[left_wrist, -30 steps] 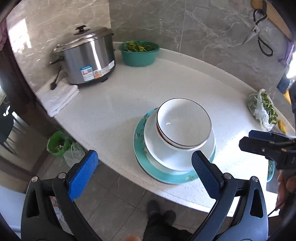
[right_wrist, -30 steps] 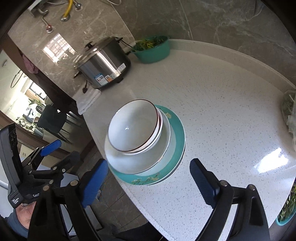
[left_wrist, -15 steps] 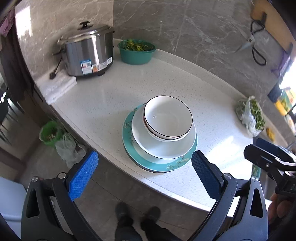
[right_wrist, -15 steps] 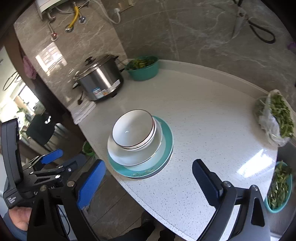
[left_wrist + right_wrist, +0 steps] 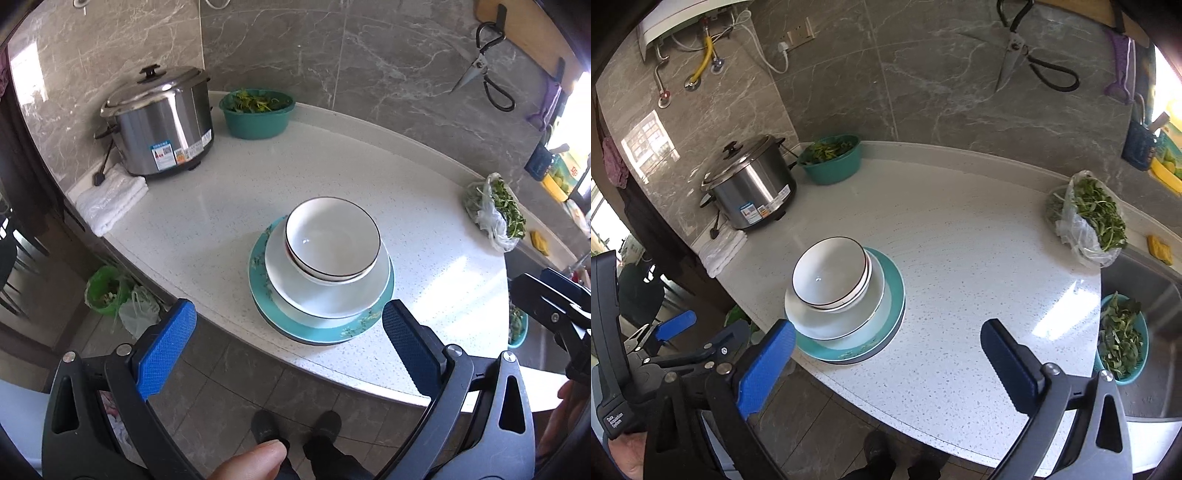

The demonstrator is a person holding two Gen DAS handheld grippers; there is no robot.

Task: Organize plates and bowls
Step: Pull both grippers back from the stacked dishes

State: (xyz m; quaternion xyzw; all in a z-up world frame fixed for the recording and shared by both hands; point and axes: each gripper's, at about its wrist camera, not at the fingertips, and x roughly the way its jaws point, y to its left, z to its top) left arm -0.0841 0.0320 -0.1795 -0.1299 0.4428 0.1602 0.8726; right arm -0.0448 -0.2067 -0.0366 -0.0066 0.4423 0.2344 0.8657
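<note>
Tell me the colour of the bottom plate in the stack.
Teal with a floral rim pattern; the bottom plate shows best in the left wrist view.

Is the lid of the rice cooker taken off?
No, the lid sits closed on top of the rice cooker.

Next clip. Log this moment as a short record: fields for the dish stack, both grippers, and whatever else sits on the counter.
stack: two dark-rimmed white bowls nested on a white plate, on a teal plate, near the counter front edge
left gripper: open, empty, off the stack
right gripper: open, empty, jaws have just been opening
back left: steel cooker, teal basin of greens, folded white cloth
right side: plastic bag of greens
</note>
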